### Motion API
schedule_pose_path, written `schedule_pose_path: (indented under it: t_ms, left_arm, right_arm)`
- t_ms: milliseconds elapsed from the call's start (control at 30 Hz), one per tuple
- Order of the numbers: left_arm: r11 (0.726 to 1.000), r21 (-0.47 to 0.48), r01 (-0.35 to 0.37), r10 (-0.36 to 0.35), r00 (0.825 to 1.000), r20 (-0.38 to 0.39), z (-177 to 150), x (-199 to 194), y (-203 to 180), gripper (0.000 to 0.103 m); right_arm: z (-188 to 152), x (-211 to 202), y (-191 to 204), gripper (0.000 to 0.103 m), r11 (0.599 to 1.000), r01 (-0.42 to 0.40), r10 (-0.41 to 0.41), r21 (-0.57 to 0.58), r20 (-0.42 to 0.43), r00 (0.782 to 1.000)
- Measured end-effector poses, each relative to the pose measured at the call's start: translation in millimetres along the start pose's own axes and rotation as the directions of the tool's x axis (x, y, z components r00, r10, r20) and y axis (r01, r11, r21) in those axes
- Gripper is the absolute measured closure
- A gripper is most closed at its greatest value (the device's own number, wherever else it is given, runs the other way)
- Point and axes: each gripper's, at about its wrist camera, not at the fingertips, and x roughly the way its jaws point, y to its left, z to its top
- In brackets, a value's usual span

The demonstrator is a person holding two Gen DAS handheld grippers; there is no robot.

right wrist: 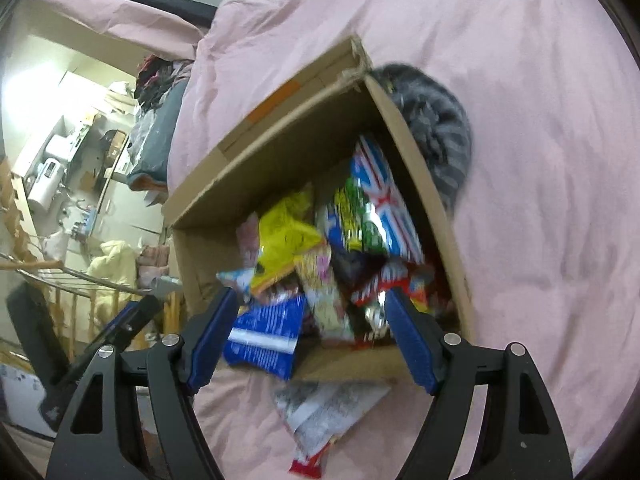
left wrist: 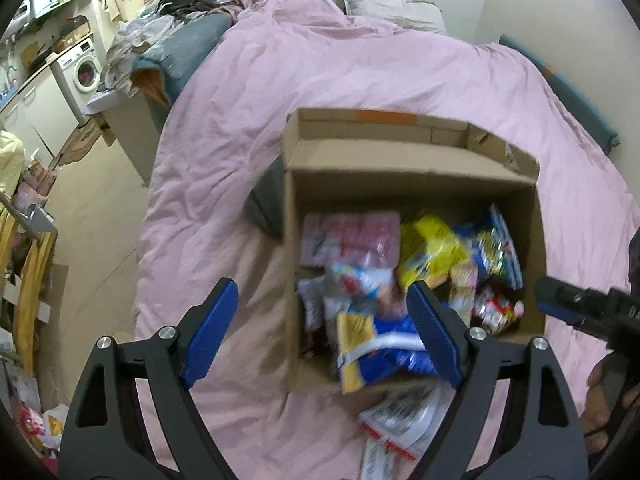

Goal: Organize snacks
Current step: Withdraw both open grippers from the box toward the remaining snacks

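Snacks point(left wrist: 404, 280) are piled in the cardboard box point(left wrist: 400, 184) on the bed point(left wrist: 360, 60), one white packet point(right wrist: 320, 408) loose at 6 o'clock. Both my left gripper point(left wrist: 320, 332) and right gripper point(right wrist: 308, 340) are spread, holding nothing. I'd guess grabbing that packet comes next.

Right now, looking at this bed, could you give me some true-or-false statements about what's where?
1. The cardboard box sits on a pink duvet. True.
2. The box holds only one snack. False: it holds many packets, a yellow packet among them.
3. A white packet lies outside the box. True.
4. The left gripper grips a packet. False: its jaws are open, holding nothing.
5. The right gripper is open. True.
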Motion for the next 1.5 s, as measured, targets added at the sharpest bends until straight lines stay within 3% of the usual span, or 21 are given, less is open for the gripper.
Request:
schedule_pose_path:
  t_ms: [300,500,700,900,1100,1367,1500]
  left_arm:
    - [1.000,-0.027,0.014,-0.016,0.998,-0.062,-55.0,-5.9,27.3,0.019]
    - [0.997,-0.078,0.029,-0.035,0.996,-0.083,-88.1,3.7,42.3,0.019]
    - [0.993,-0.113,0.021,-0.033,0.994,-0.102,-106.1,19.0,54.2,0.019]
    - [0.985,-0.163,0.055,-0.068,0.995,-0.078,-104.1,15.2,64.1,0.019]
    - [0.972,-0.216,0.090,-0.113,0.989,-0.094,-100.4,19.1,71.1,0.019]
    - [0.965,-0.238,0.106,-0.143,0.979,-0.144,-103.0,29.2,65.9,0.019]
    - [0.971,-0.219,0.095,-0.137,0.973,-0.185,-108.7,36.8,60.0,0.019]
  right_arm:
    - [-53.5,17.5,-10.4,0.024,0.997,-0.019,0.028,0.079,-0.115,0.993]
    - [-90.0,62.0,-24.7,0.024,0.981,0.002,0.042,0.192,-0.222,0.974]
    - [-90.9,94.7,-18.7,0.024,0.988,0.008,0.028,0.152,-0.235,0.972]
    - [-95.0,111.9,-37.5,0.026,0.977,0.001,0.056,0.212,-0.262,0.963]
    - [-96.5,114.4,-46.5,0.033,0.982,-0.008,0.059,0.191,-0.267,0.962]
    - [-90.0,112.7,-40.9,0.061,0.999,0.005,0.007,0.043,-0.282,0.959]
    - [-86.3,91.1,-33.6,0.066,1.000,0.004,-0.009,-0.021,-0.246,0.969]
